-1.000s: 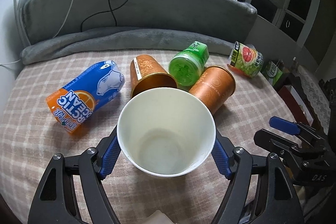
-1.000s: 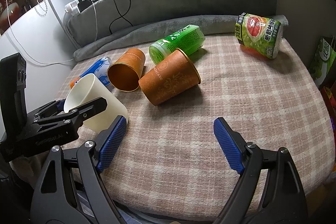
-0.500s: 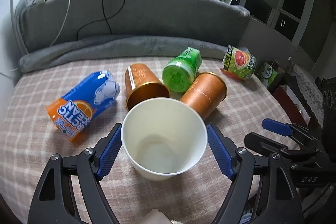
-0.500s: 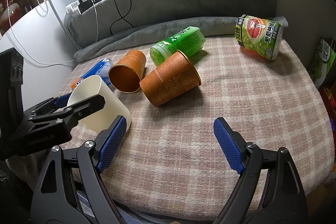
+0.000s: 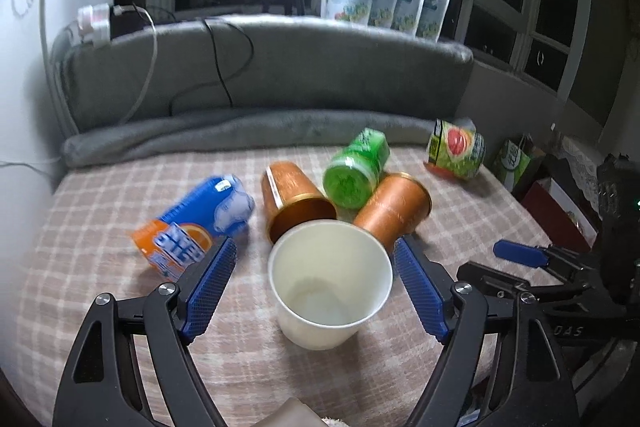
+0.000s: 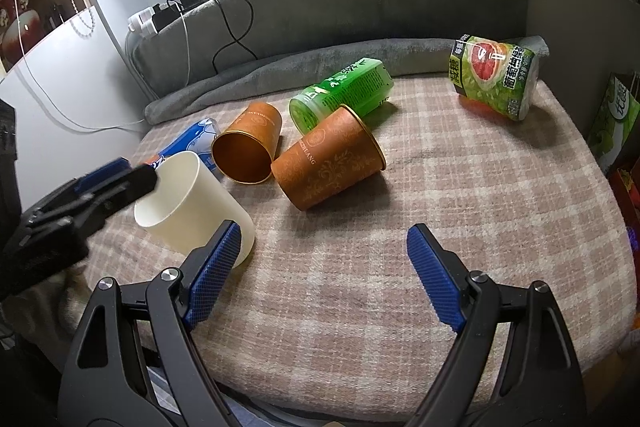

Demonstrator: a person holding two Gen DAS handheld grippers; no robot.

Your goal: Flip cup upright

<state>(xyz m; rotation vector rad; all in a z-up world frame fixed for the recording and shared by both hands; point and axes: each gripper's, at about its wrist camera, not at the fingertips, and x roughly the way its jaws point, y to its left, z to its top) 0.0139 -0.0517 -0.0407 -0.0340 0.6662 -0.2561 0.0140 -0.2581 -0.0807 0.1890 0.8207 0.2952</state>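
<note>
A white paper cup (image 5: 320, 323) stands upright, mouth up, on the checked cloth; it also shows in the right wrist view (image 6: 196, 203). My left gripper (image 5: 316, 287) is open, its blue pads apart from the cup on both sides and slightly above it. Two orange cups lie on their sides behind it: one (image 5: 294, 199) with its mouth toward me, one (image 5: 392, 207) pointing away to the right. My right gripper (image 6: 324, 277) is open and empty over bare cloth, right of the white cup.
A blue-orange can (image 5: 192, 223), a green bottle (image 5: 356, 167) and a grapefruit can (image 5: 456, 149) lie on the cloth. A grey padded backrest (image 5: 260, 67) with cables rims the back. Bags (image 5: 514, 163) stand past the right edge.
My left gripper has let go of the white cup, opened wider and pulled back and up. The cup now stands upright on the cloth. The right gripper has barely moved.
</note>
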